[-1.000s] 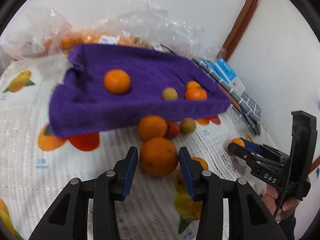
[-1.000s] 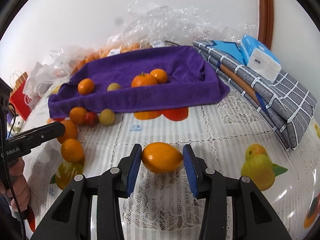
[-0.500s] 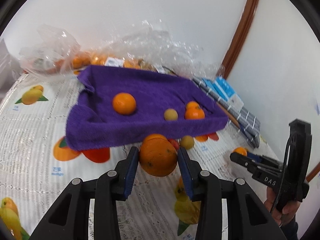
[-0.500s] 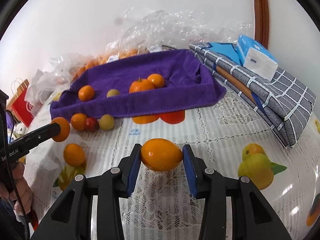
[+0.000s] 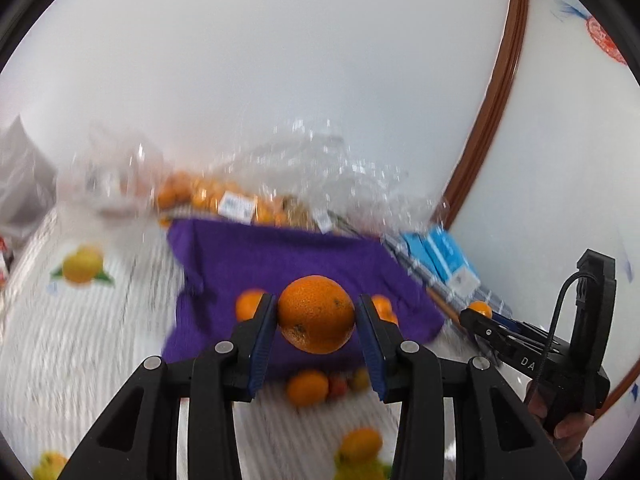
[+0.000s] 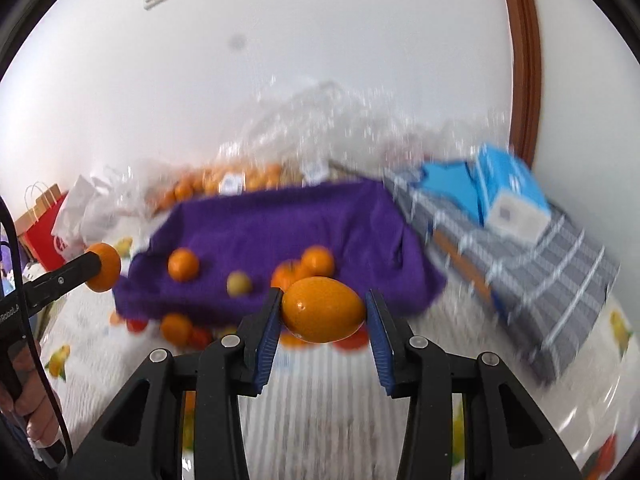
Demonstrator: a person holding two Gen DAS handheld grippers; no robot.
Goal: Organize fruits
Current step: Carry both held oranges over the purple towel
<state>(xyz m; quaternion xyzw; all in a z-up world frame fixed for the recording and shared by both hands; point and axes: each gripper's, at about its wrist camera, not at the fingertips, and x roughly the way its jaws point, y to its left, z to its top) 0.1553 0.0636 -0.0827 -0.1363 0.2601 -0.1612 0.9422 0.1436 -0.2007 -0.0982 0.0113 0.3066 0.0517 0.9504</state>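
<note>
Left wrist: orange [image 5: 316, 314] now aloft.

Motion blur smears the purple towel [image 6: 280, 232], the plastic bags [image 5: 280, 168] and the tablecloth [image 5: 80, 340].

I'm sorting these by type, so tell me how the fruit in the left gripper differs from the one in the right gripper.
The left gripper's fruit is round with a dull, pitted, speckled skin; the right gripper's fruit is egg-shaped, lying sideways, smooth and glossy. The left one is deeper orange, the right one yellower. Both are held between blue-padded fingers, clear of the tablecloth.
</note>
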